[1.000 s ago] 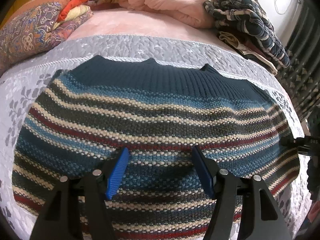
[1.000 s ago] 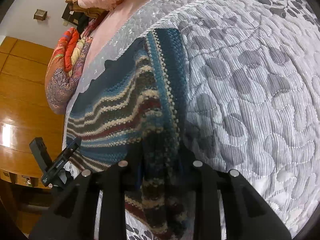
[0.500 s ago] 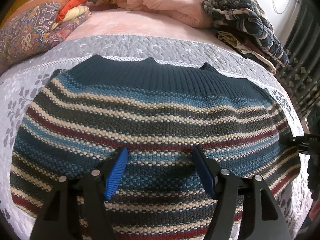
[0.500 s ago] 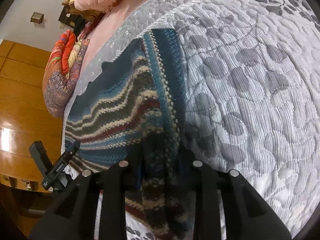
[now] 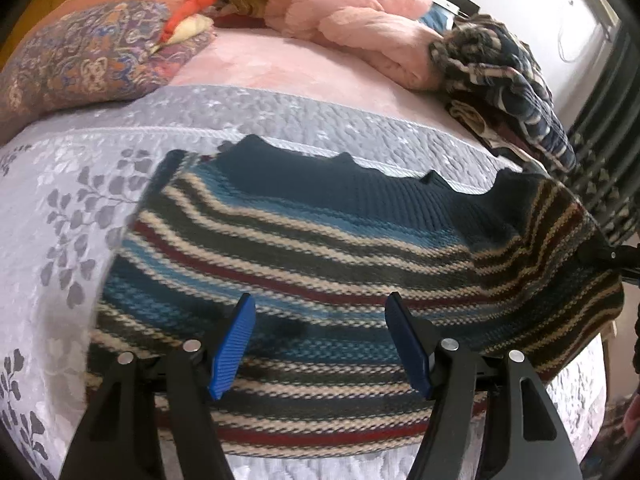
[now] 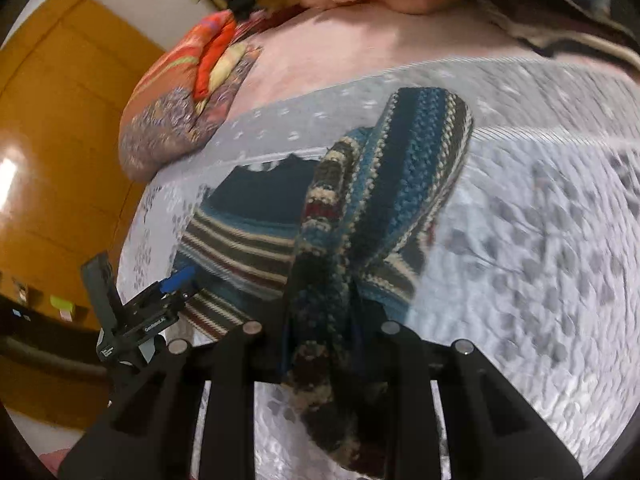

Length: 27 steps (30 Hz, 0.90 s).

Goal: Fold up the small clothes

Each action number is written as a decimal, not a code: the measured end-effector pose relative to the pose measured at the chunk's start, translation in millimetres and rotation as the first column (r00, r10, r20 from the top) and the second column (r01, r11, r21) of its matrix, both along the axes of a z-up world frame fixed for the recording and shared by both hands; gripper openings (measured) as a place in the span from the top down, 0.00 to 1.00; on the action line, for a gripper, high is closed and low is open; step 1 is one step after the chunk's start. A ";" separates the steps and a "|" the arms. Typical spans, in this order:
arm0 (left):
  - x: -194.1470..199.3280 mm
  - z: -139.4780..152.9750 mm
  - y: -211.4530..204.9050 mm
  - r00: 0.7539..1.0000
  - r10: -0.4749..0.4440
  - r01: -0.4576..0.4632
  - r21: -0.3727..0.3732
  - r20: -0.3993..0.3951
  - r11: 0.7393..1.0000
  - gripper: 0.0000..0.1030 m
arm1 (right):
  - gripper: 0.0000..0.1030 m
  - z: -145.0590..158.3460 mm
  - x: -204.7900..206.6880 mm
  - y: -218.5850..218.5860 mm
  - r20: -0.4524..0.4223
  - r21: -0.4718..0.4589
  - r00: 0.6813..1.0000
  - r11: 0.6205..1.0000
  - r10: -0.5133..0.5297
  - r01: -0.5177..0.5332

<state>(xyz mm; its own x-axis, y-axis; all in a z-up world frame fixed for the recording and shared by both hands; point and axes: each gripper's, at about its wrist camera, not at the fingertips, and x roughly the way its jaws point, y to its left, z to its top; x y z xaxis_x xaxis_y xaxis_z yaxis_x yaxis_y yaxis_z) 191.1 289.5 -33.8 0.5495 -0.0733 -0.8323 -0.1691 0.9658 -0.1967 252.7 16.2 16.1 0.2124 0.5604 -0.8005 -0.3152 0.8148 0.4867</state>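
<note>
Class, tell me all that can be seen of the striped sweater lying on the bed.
The striped sweater is a chunky knit with blue, cream, dark green and red bands and a dark ribbed band along its far edge. It lies spread on the grey quilted bedspread. The right gripper is shut on one side and lifts it over the body. The left gripper hovers open above it.
</note>
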 end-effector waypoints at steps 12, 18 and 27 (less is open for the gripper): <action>-8.6 4.2 20.4 0.999 0.025 -0.025 -0.027 0.020 0.999 0.34 | 0.80 -23.0 -8.8 106.3 -0.006 -0.153 0.987 0.976 0.158 -0.157; -9.8 4.3 24.6 0.999 0.030 -0.029 -0.036 0.023 0.999 0.34 | 0.80 -38.4 -10.0 129.9 -0.018 -0.200 0.985 0.964 0.173 -0.173; -9.2 3.1 28.9 0.999 0.041 -0.040 -0.082 0.019 0.996 0.34 | 0.71 -49.0 -7.5 136.5 -0.052 -0.168 0.984 0.970 0.170 -0.177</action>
<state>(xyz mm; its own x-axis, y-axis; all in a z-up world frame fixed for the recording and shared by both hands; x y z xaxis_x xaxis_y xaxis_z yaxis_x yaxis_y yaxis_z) 182.0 318.4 -30.7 0.5703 -0.1178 -0.8130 -0.2028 0.9388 -0.2783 245.2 152.7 -33.0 0.0925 0.4399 -0.8933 -0.4436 0.8214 0.3585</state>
